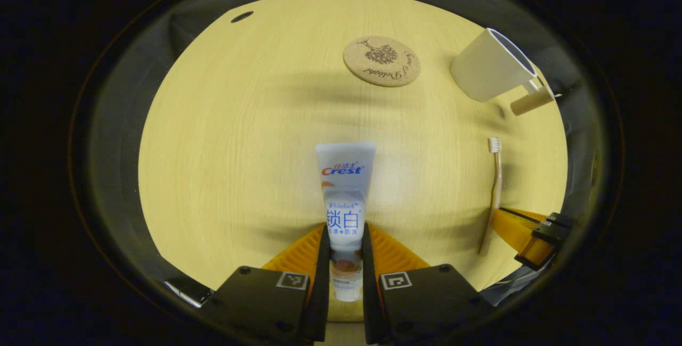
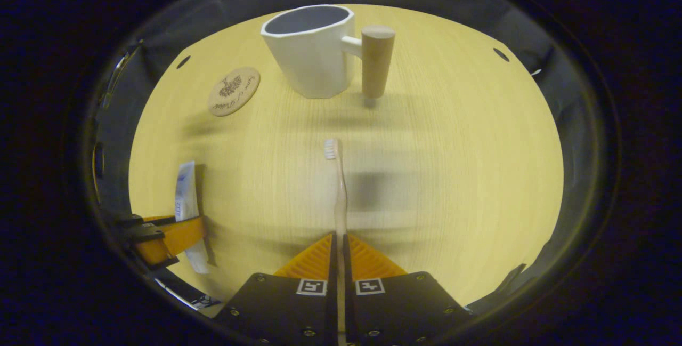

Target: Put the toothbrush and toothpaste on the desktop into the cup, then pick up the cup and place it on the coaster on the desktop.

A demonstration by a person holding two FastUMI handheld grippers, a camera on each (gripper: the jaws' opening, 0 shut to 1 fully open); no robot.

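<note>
Both tools are loaded: the left tool (image 1: 345, 260) is clamped on the cap end of the toothpaste (image 1: 345, 196), tail pointing ahead, while the right tool (image 2: 339, 260) pinches the toothbrush (image 2: 339, 191) by its handle, bristles leading. Gripping each by the near end leaves the far end free to drop into the cup (image 2: 311, 50), standing empty on the worktop (image 2: 453, 165) beyond, coaster (image 2: 233, 91) just beside it.
</note>
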